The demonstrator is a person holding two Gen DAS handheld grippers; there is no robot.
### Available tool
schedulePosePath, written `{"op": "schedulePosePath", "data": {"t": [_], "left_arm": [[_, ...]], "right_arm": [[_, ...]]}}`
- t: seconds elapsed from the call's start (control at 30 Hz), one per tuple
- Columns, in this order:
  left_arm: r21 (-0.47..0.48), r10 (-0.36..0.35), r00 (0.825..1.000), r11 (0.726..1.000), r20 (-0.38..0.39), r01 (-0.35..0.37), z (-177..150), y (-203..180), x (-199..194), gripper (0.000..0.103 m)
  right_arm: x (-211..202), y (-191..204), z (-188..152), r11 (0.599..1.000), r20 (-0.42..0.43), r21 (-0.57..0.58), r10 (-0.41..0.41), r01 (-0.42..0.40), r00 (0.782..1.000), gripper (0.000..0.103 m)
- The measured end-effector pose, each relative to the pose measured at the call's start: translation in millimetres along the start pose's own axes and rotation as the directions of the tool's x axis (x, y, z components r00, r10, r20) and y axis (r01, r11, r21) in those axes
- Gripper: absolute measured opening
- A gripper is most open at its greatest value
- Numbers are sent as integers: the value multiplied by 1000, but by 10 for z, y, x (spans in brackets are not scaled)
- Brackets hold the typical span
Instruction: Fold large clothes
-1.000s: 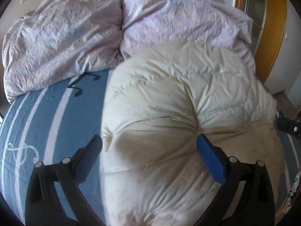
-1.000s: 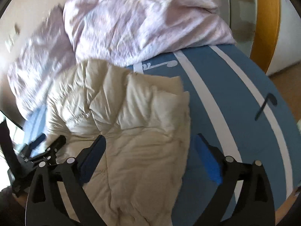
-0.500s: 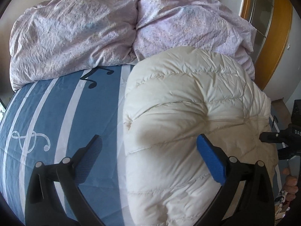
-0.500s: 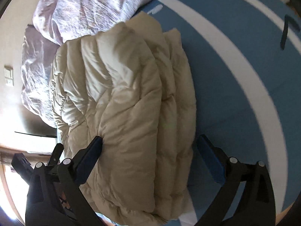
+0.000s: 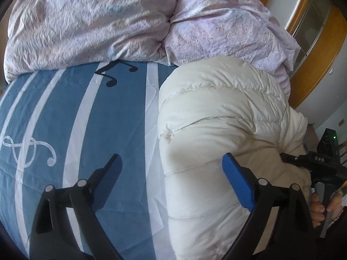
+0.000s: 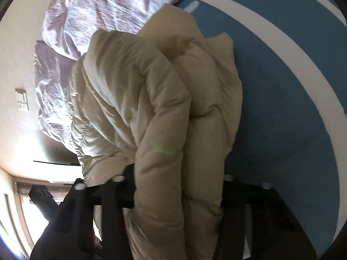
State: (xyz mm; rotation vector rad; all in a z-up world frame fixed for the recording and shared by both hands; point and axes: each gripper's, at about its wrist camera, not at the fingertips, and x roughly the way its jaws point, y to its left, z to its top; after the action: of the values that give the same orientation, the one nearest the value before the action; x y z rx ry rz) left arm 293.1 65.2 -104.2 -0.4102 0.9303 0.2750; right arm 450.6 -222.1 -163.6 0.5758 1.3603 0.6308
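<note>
Cream padding bulges between the right tongs, whose jaws have just been closing and now pinch a thick roll of the down jacket at its near edge. The jacket lies bunched on the blue striped bed, touching the lilac duvet heaped behind. The left tongs hang wide, holding nothing, one finger over the jacket's side. A good fold probably needs both edges gripped and lifted evenly; the duvet crowds the far side.
</note>
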Motion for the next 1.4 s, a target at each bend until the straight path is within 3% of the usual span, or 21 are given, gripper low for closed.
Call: {"op": "schedulePosePath", "data": {"t": [0.13,0.33,0.57,0.67,0.83,0.93,1.0,1.23,1.4], "left_arm": [[-51,-70,997,996,-40,68,39,132,56,89],[-118,-188,976,977,-111,175,46,189,240,88],[-244,-317,934,931,-166,273,3,187,526,80],[-302,-367,915,903,-169,307,-12,198,616,72],[-352,-408,902,872,-142,340,-15,229,627,42],[-339,-420,899,870,-126,359,29,262,532,29],[-321,-416,903,874,-110,364,90,312,420,27],[-272,-387,921,891,-37,364,345,676,34,23],[-263,-340,940,906,14,332,570,1086,-125,23]], "right_arm": [[-24,36,-1,1000,24,3,-12,12,1000,30],[-19,62,-55,1000,28,5,-24,24,999,29],[-50,135,-8,999,25,33,-28,27,999,29],[-126,50,1,998,26,53,-18,16,1000,29],[-232,-78,11,996,46,82,31,-34,998,29],[-273,-31,8,995,60,77,61,-65,996,29],[-281,18,0,993,65,66,97,-101,993,27],[-93,524,-8,970,74,17,239,-241,968,25],[191,937,68,958,53,-26,286,-284,957,25]]}}
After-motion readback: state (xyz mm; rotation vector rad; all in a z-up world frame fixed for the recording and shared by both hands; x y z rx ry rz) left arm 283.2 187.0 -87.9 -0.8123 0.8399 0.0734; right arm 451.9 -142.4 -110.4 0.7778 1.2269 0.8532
